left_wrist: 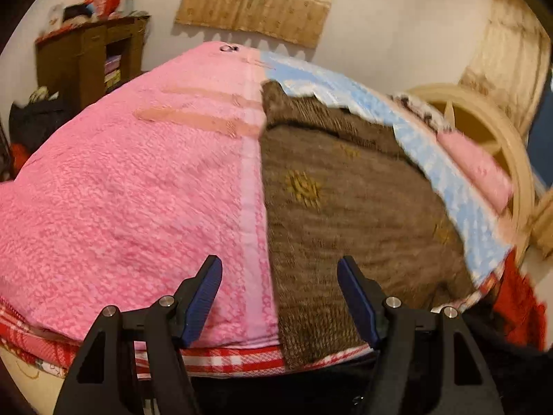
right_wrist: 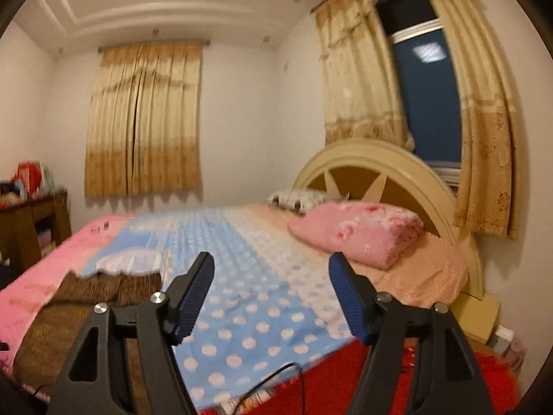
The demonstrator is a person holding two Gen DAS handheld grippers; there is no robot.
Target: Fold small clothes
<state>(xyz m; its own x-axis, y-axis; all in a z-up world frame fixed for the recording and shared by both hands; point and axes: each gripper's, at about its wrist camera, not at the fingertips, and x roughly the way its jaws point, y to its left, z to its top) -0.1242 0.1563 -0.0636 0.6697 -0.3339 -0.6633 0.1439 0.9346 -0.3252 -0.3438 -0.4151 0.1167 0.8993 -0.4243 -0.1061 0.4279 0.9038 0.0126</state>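
- Brown cloth (left_wrist: 349,200), knitted-looking with yellow flower marks, lies spread on the bed in the left wrist view, its left edge running along the right edge of a pink towel (left_wrist: 131,186).
- Left claw (left_wrist: 280,297) hovers over the near end of that seam, released, with nothing between its blue pads (left_wrist: 204,301); one finger sits above the towel, the other above the brown cloth.
- Past the cloth on the far and right sides shows a blue spotted sheet (left_wrist: 446,173); a red checked cover (left_wrist: 228,359) peeks out at the near edge of the bed.
- A brown cabinet (left_wrist: 86,58) stands at the far left against the wall.
- In the right wrist view, the brown cloth (right_wrist: 72,311) lies at the near left, on the bed.
- Right claw (right_wrist: 271,297) points nearly level across the blue spotted sheet (right_wrist: 262,311), released and empty, well apart from the cloth.
- A pink folded blanket (right_wrist: 359,235) rests at the far right by the cream headboard (right_wrist: 373,159).
- Curtains (right_wrist: 145,121) hang on the far wall.
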